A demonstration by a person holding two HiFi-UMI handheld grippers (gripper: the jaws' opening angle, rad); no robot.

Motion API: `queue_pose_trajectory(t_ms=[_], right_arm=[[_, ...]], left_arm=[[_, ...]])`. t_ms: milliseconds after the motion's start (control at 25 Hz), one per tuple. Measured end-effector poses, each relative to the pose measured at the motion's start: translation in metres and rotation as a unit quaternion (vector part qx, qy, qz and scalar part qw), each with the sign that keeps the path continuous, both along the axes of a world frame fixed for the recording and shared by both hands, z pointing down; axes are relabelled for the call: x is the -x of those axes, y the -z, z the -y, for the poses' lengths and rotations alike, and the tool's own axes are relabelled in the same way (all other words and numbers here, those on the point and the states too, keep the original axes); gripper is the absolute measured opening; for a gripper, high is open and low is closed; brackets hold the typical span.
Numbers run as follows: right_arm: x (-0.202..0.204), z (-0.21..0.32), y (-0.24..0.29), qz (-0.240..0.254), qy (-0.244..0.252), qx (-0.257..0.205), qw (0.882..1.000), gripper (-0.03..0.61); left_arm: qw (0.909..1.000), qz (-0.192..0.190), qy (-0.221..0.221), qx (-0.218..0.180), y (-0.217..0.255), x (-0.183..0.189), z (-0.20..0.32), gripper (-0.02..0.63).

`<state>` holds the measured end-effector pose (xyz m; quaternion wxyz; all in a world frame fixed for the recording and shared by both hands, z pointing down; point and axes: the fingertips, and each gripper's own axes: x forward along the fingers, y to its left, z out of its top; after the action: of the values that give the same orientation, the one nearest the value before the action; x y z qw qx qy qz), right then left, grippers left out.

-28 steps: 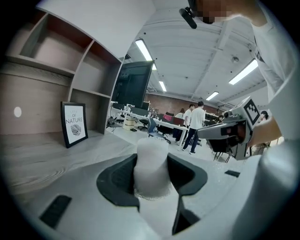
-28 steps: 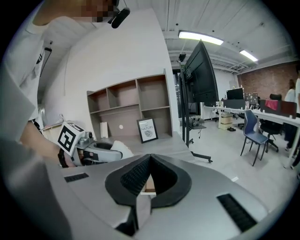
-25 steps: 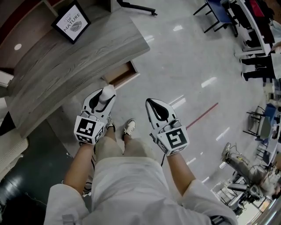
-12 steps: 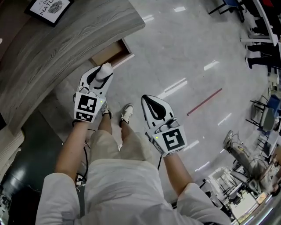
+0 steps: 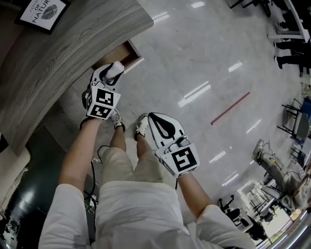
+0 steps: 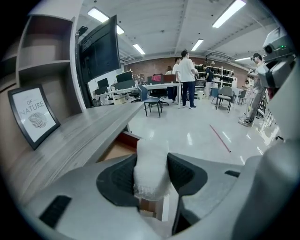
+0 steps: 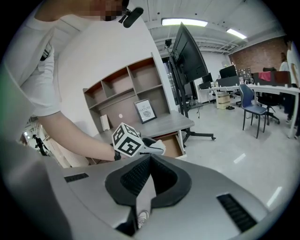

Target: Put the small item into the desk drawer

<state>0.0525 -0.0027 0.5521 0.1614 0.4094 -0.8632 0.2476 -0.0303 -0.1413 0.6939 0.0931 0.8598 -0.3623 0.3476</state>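
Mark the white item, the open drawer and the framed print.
White item [image 6: 151,164]: left gripper view, its middle.
Drawer [image 7: 171,146]: right gripper view, its inside floor.
Framed print [image 6: 33,116]: left gripper view, the white sheet.

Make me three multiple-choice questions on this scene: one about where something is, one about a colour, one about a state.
1. Where does the framed picture stand?
A. on the floor
B. on the desk top
C. on a chair

2. What colour is the small item in the left hand-held gripper?
A. red
B. black
C. white

3. How is the right hand-held gripper?
A. shut, with nothing in it
B. open wide
C. shut on the small item

Answers:
1 B: it stands on the grey wood surface in the head view.
2 C: the left gripper view shows a white wrapped piece pressed between the jaws.
3 A: in the right gripper view the jaws meet with nothing between them.
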Motion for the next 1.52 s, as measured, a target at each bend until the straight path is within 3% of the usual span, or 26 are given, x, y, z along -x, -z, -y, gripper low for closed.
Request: queue_pose_trajectory(t_ms=[320, 1160, 1520], right_arm=[[-0.02, -0.006, -0.01, 0.0, -0.016, 0.015, 1.0, -0.003], [-0.052, -0.006, -0.031, -0.01, -0.057, 0.042, 0.997, -0.003], [-0.054, -0.009, -0.035, -0.003, -0.07, 0.045, 0.997, -0.003]], left_arm=[[0.9985, 0.046, -0.005, 0.028, -0.034, -0.002, 0.021, 0.189], [0.99, 0.102, -0.011, 0.097, -0.083, -0.008, 0.04, 0.189], [0.9775, 0.17, -0.025, 0.122, -0.098, -0.005, 0.05, 0.189]])
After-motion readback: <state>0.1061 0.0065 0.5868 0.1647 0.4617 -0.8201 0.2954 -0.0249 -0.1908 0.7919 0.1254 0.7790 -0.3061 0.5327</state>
